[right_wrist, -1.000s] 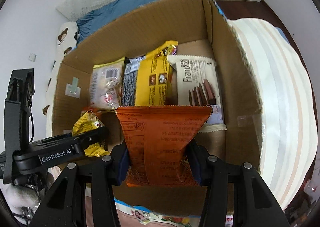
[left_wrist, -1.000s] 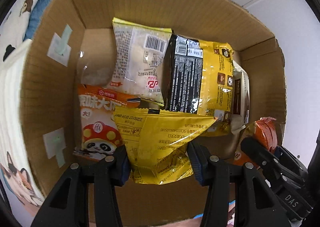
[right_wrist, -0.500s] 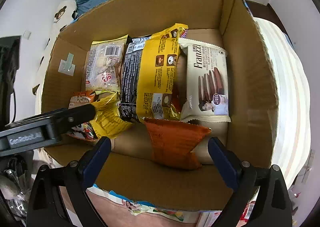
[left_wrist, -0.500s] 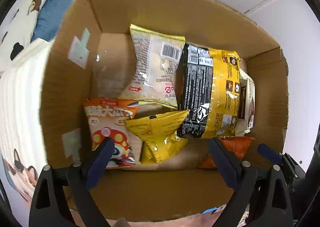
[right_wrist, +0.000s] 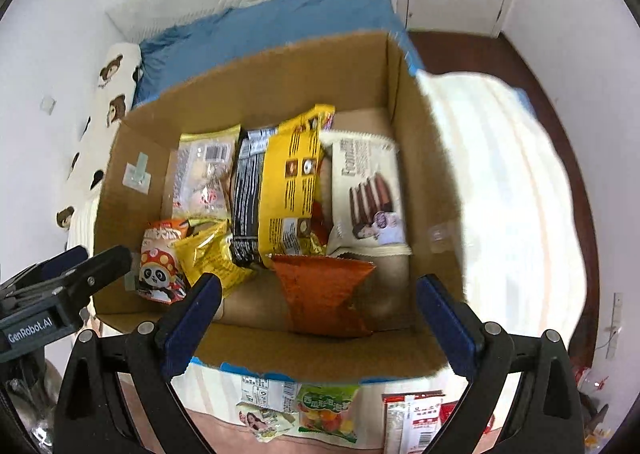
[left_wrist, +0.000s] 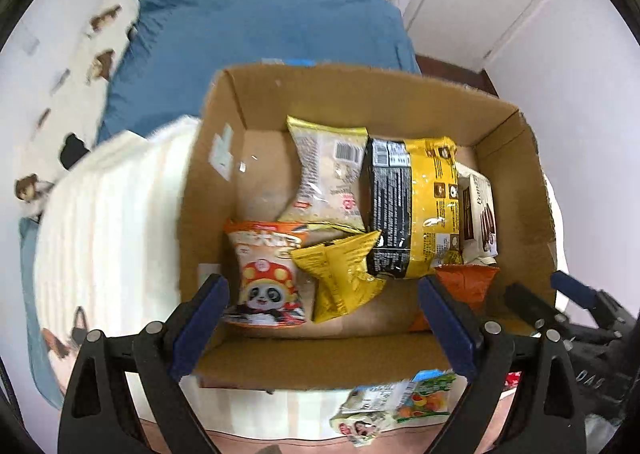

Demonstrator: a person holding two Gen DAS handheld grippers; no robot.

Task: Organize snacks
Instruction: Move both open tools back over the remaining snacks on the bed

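Left gripper: my fingers released, nothing between them, over the cardboard box.
Right gripper: fingers likewise spread, empty.
Yellow packet: in the box's near half, long axis running near-to-far, I think.
Orange packet: beside it, flat, wide end pointing away.

We look down past our right gripper, its blue-padded jaws spread wide with nothing between them, into an open cardboard box. An orange snack packet lies on the box floor nearest us. Beyond it, a white Franzzi wafer pack, a yellow-and-black bag and a clear bun packet lie side by side. A small yellow packet and a panda-print bag sit at left, near our left gripper. Loose snack packets lie outside the box's near wall.
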